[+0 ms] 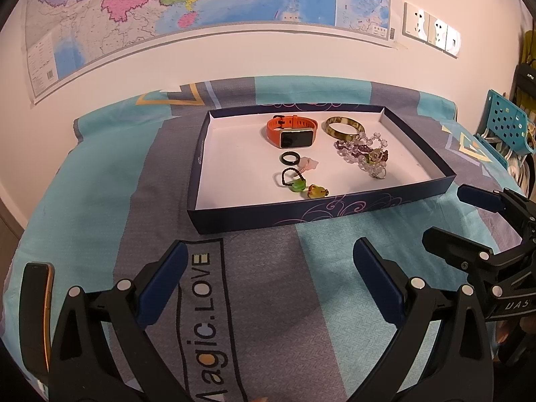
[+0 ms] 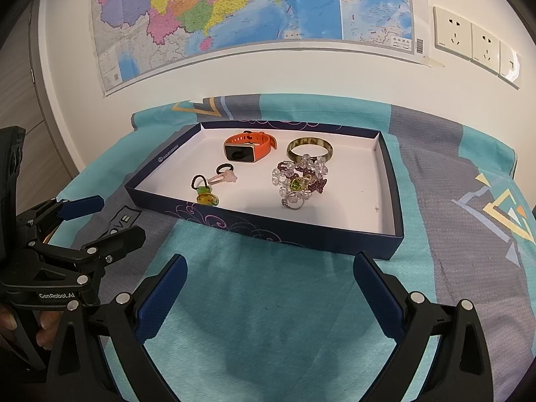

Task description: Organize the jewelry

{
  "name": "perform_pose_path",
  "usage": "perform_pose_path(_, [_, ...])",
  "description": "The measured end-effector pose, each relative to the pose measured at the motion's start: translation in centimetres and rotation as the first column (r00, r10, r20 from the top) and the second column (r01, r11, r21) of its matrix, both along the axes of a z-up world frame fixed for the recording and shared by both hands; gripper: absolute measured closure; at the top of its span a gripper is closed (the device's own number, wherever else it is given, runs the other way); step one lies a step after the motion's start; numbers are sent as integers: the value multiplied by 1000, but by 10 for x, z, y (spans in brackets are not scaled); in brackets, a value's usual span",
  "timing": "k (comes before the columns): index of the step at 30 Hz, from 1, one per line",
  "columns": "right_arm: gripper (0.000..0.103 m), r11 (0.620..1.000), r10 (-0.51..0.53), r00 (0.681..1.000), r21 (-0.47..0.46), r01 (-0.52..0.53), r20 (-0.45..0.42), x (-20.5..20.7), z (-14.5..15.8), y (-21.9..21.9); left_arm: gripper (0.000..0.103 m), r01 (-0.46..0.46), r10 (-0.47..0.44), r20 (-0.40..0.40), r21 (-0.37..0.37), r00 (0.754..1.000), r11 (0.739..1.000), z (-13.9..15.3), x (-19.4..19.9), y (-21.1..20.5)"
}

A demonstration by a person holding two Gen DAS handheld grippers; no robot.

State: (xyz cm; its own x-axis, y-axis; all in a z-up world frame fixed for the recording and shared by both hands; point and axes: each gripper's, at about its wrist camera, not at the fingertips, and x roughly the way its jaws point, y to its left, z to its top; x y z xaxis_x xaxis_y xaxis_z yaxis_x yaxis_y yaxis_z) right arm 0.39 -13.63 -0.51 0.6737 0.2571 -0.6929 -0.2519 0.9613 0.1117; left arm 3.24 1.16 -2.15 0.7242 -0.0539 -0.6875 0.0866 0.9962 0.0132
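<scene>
fingers (image 1: 174, 268) of left gripper (image 1: 268, 268) and right gripper (image 2: 269, 279) spread wide, empty, over bedsheet (image 2: 268, 301) before jewelry tray (image 2: 301, 234).

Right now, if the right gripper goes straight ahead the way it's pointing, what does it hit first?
Probably the near wall of the dark blue shallow box. The open right gripper hovers over bare teal bedspread before it. Held higher, it would clear the wall and meet the clear and purple beaded bracelets; its height is unclear.
</scene>
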Motion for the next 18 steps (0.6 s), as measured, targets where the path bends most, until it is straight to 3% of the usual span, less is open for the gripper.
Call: perform_pose_path(18, [7, 1000, -3, 1000, 1, 3, -1, 0, 0, -1, 6, 3, -3, -4, 3, 1000, 1000, 0, 2, -1])
